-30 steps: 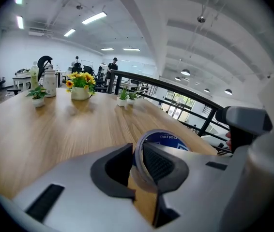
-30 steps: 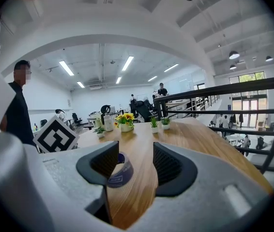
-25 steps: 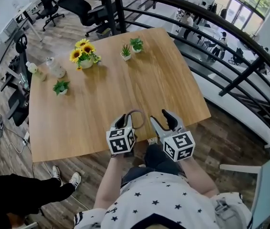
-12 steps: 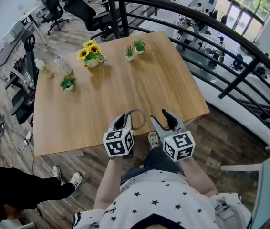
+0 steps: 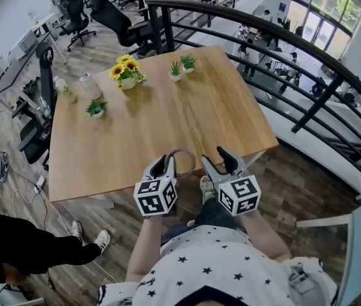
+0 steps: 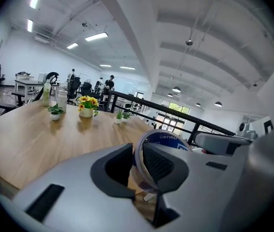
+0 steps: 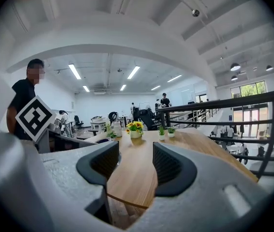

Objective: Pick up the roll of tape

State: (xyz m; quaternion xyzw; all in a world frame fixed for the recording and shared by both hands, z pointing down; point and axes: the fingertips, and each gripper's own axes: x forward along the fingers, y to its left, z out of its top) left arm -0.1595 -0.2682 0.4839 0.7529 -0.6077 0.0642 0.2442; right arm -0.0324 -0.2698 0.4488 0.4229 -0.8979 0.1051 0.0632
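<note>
while the left hand-held gripper (image 5: 166, 163) clamps the roll of tape (image 6: 168, 137) at the table edge (image 5: 104, 188), the right hand-held gripper (image 5: 219, 160) gapes.

Empty right tool (image 7: 136, 166) gapes toward wooden table (image 7: 195, 144).

Wooden table (image 5: 187, 116) carries a sunflower pot (image 5: 126, 76), three small potted plants (image 5: 96, 108) and two bottles (image 5: 91, 86)

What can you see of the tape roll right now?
The tape roll is a thin, hollow ring, pale grey outside with a blue printed core inside. It stands on edge, its wall pinched between the left gripper's jaws, one jaw inside the ring and one outside. It hangs over the near edge of the table and looks clear of the wood; nothing else touches it.
</note>
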